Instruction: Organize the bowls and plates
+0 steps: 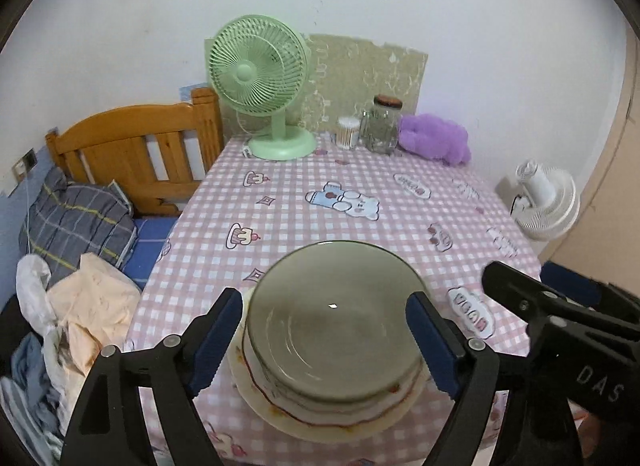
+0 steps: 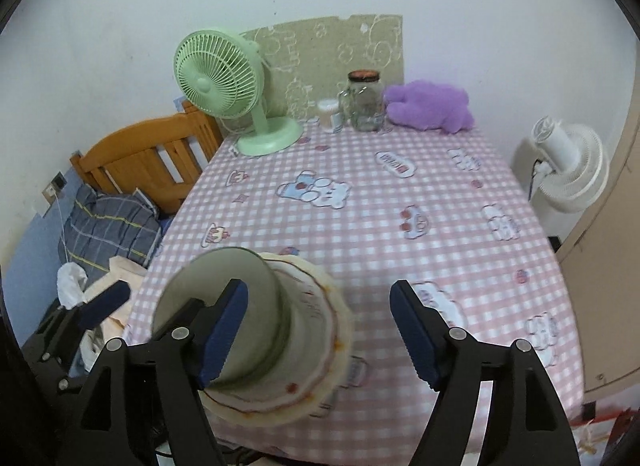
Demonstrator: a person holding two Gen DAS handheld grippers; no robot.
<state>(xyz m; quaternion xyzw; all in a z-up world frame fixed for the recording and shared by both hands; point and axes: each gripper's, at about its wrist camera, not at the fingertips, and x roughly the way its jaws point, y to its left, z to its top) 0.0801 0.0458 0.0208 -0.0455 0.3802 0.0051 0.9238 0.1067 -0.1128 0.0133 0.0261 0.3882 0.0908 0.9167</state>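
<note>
Stack of one grey bowl [image 1: 336, 330], one white bowl [image 1: 320, 398], one plate [image 1: 280, 422], both tools released.

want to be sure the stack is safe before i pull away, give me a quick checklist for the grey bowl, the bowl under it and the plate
1. Grey bowl nested in the patterned bowl: ok.
2. Patterned bowl sitting on the plate: ok.
3. Left gripper jaws clear of the grey bowl's sides: ok, gaps show on both sides.
4. Right gripper empty and open: ok.
5. Stack level: cannot tell, fisheye distorts it.
6. Plate well in from the table edge: not ok, it sits near the front left corner.
</note>
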